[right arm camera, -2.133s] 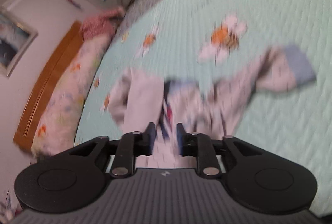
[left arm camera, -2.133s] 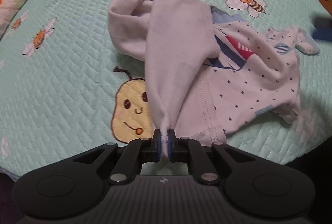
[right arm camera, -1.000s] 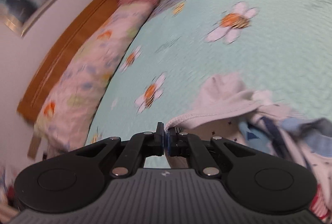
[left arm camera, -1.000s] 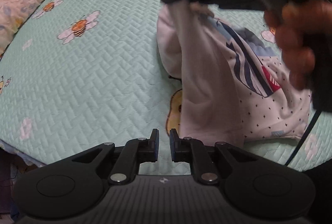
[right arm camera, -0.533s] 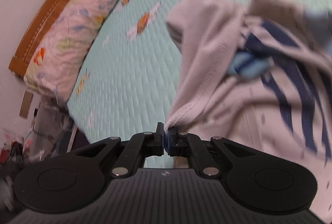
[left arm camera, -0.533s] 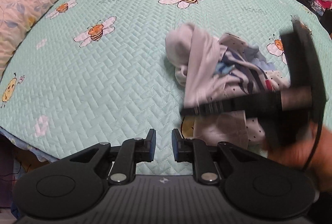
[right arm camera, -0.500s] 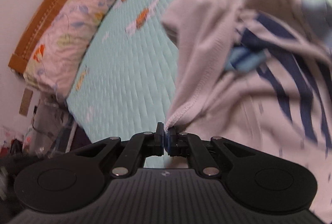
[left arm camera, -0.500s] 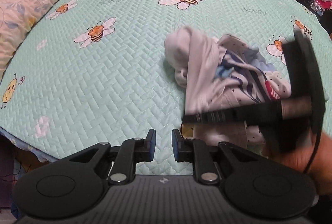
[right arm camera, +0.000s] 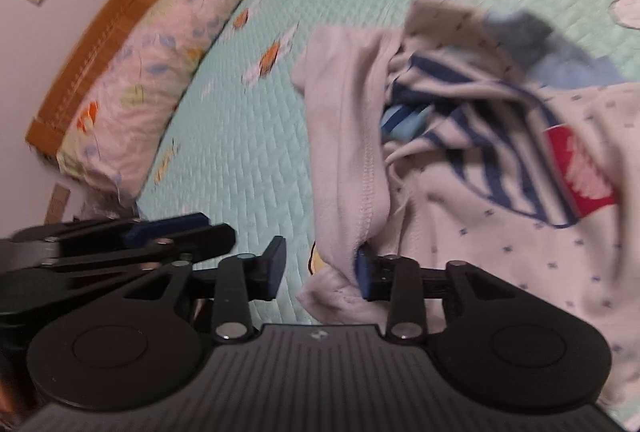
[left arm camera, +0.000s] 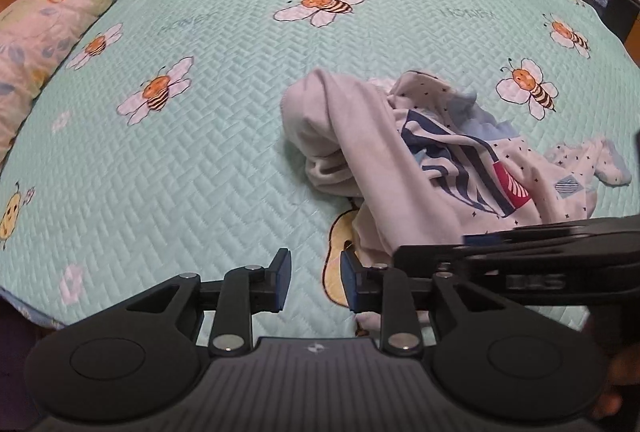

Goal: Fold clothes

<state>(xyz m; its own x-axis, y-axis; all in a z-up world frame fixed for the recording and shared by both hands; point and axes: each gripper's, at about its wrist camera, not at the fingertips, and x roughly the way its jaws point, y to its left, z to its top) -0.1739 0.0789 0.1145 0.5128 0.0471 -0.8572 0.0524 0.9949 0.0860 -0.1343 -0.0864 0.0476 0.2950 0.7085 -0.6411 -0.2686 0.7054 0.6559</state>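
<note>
Left wrist view: garment (left arm camera: pixel 432 159) bunched on bed (left arm camera: pixel 200 151), near right. Left hand-held gripper (left arm camera: pixel 314 282) agape, empty; right hand-held gripper (right arm camera: pixel 318 266) agape, hem draped on right finger. Risk: snagging, dragging cloth.

Both grippers, L (left arm camera: pixel 314 282) & R (right arm camera: pixel 320 272), fingers apart, side by side.

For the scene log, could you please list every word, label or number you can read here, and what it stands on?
"HONEY", seen reversed, stitched on the quilt at upper right.
A second stitched word at upper left, too faint to read.
Red patch on the shirt: white marks, unreadable.
</note>
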